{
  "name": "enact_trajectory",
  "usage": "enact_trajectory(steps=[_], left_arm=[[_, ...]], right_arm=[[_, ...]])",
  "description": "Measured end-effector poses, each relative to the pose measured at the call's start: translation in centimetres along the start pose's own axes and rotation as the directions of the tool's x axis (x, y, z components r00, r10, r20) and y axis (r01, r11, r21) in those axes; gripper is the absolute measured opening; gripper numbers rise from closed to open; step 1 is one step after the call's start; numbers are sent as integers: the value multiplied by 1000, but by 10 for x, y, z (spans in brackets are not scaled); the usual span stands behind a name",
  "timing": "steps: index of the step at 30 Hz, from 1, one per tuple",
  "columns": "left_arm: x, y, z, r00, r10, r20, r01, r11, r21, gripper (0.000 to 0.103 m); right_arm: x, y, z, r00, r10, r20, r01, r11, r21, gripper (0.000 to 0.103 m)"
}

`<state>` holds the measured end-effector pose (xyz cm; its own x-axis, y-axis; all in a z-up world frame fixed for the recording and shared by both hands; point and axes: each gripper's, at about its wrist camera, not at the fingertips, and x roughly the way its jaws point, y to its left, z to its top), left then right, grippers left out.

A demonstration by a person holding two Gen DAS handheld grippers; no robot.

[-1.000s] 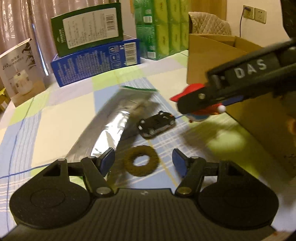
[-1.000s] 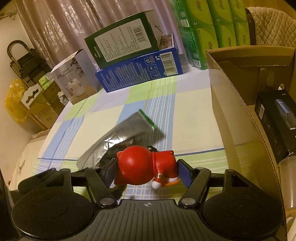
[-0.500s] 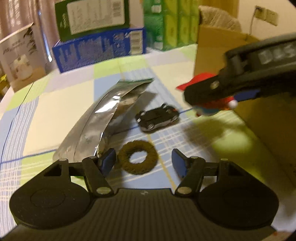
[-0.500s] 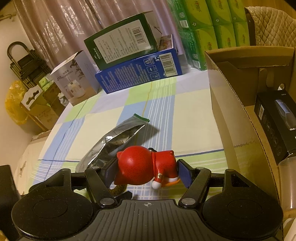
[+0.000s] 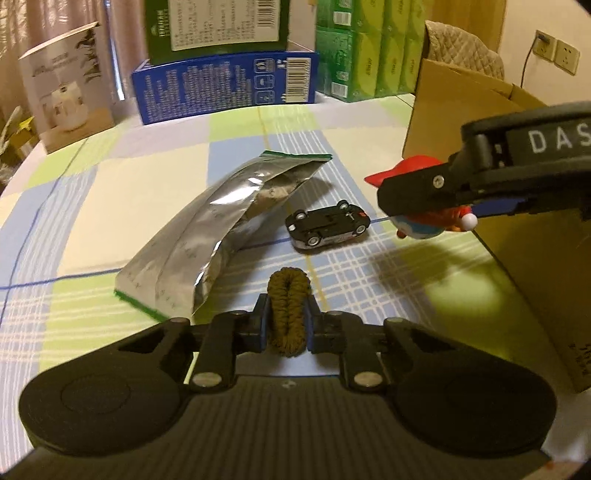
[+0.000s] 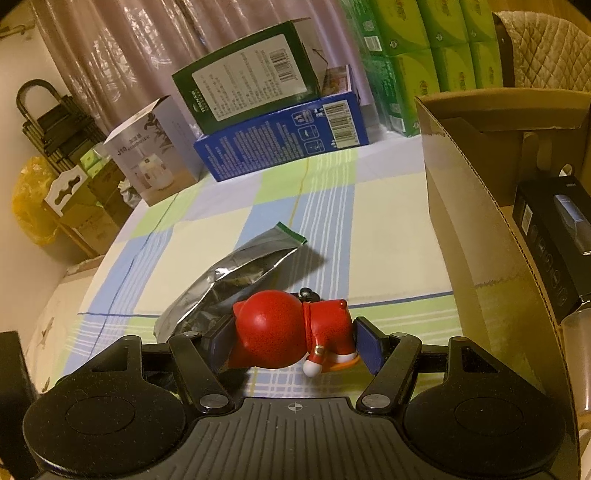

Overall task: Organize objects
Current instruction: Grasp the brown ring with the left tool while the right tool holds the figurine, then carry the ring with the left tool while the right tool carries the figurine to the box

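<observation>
My left gripper (image 5: 287, 325) is shut on a brown fuzzy ring (image 5: 288, 306), squeezed flat between the blue pads. Beyond it a black toy car (image 5: 327, 224) lies on its side beside a silver foil pouch (image 5: 225, 225). My right gripper (image 6: 293, 341) is shut on a red toy figure (image 6: 288, 334) and holds it above the checked tablecloth, near the left wall of an open cardboard box (image 6: 480, 229). In the left wrist view the right gripper (image 5: 443, 195) comes in from the right with the red toy figure (image 5: 417, 229) next to the cardboard box (image 5: 461, 110).
A blue carton (image 5: 225, 86) with a green carton (image 5: 218, 26) on top stands at the table's far edge, with a white product box (image 5: 66, 101) to the left and green packs (image 5: 369, 48) to the right. A black package (image 6: 550, 258) lies inside the cardboard box.
My left gripper moved forward and shut on the brown ring, which was lying flat between its open fingers. The right gripper has kept the red toy figure with little movement.
</observation>
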<state>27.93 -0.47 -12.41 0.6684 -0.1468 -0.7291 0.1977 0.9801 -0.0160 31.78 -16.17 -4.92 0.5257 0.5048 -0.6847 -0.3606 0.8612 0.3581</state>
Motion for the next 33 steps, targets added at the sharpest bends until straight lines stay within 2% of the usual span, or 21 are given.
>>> enact_trajectory(steps=[7,15,24,33], left_arm=[[-33,4,-2,1000,14,25,-12,997,-76,15],[-115,-6,2,996,18,93,-2,985,-172,15],[-202,-48,7,986,-22,165,52,982,-180,15],[-242,-107,8,979,-86,186,108,988,-110,15]], right_arm=[[-19,11,-8,999,-31,32,33,998,-45,66],[-94,32,-29,996,-48,74,56,991,-119,66],[-189,40,-52,988,-70,141,89,987,-137,66],[-257,14,-67,971,-151,184,170,981,-90,66]])
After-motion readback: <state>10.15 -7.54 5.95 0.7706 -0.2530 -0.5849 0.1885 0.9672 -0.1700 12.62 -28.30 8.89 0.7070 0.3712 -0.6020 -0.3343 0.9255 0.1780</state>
